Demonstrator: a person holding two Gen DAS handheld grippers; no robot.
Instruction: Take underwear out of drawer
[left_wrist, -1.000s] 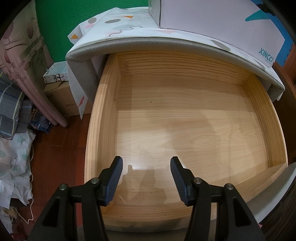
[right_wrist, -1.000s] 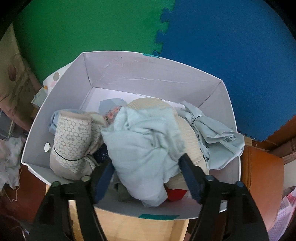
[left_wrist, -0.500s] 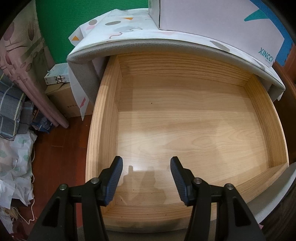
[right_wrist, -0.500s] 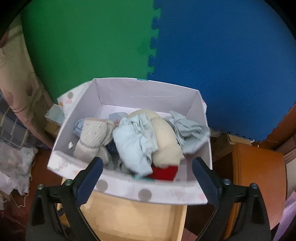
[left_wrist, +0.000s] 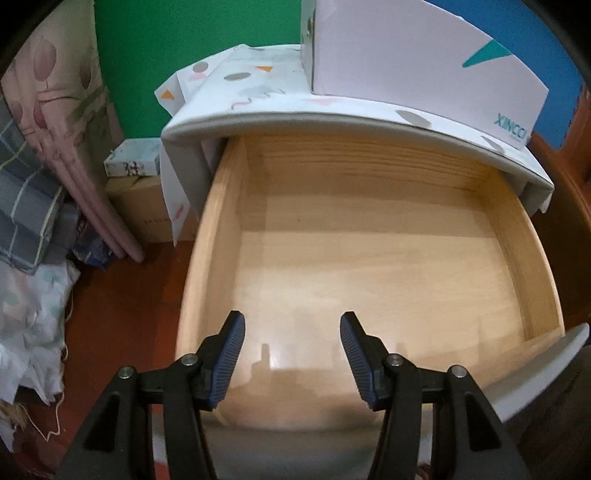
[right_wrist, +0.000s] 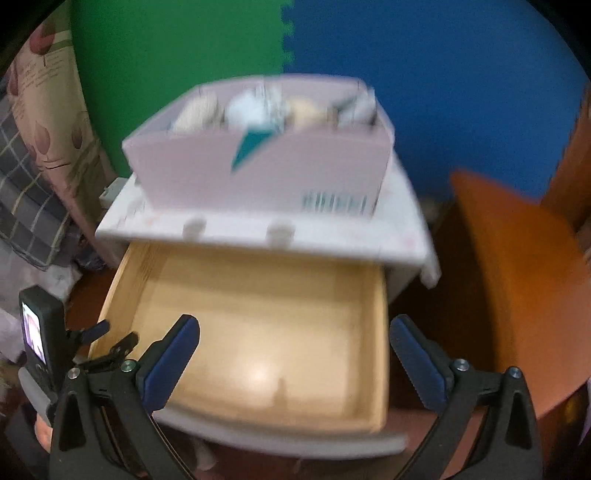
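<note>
The wooden drawer (left_wrist: 218, 236) is pulled out and I see nothing lying in it; it also shows in the right wrist view (right_wrist: 122, 280). My left gripper (left_wrist: 291, 325) is open and empty above the drawer's front. My right gripper (right_wrist: 295, 330) is wide open and empty, held high above the drawer. The underwear (right_wrist: 251, 107), a blurred pile of pale cloth, lies in the white box (right_wrist: 266, 177) on the cabinet top (left_wrist: 258, 114). The box also shows in the left wrist view (left_wrist: 406, 55).
Cardboard boxes (left_wrist: 147, 199) and folded bedding (left_wrist: 26, 206) stand left of the cabinet. An orange-brown chair (right_wrist: 517, 266) is to the right. Green and blue foam mats (right_wrist: 443, 74) cover the wall behind. The left gripper's handle with a small screen (right_wrist: 37, 332) shows at lower left.
My right gripper let go of the pale blue underwear in the box, opened wide, and pulled up and back over the drawer. My left gripper drew back slightly.
</note>
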